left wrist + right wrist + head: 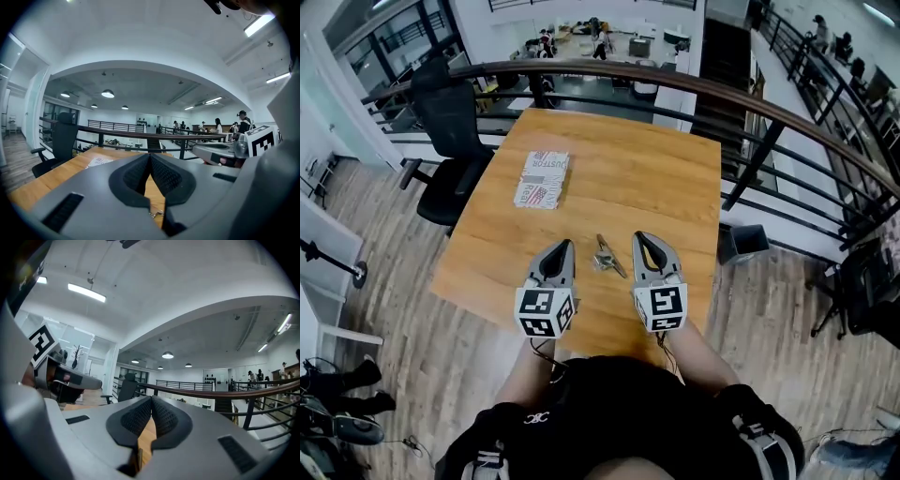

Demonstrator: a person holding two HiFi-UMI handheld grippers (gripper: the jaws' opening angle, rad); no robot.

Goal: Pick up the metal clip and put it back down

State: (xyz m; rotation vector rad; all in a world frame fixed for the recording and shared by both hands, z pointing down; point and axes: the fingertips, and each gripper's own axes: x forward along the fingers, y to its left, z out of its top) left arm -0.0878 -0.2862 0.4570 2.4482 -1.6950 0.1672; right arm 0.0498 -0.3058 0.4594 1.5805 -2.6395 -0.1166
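The metal clip (606, 256) lies on the wooden table (619, 178), between my two grippers and a little ahead of their bodies. My left gripper (565, 245) hovers at the clip's left, jaws together and empty. To the clip's right my right gripper (638, 236) is also shut with nothing in it. In the left gripper view the black pads (164, 176) meet at the tips, and a bit of the clip (156, 214) shows low between the jaws. The right gripper view shows its pads (165, 417) touching, with only table beyond.
A printed packet (542, 178) lies flat on the table's far left part. A black office chair (450, 141) stands off the table's left edge. A curved railing (750, 112) runs behind the table, and a small bin (742, 242) sits on the floor to the right.
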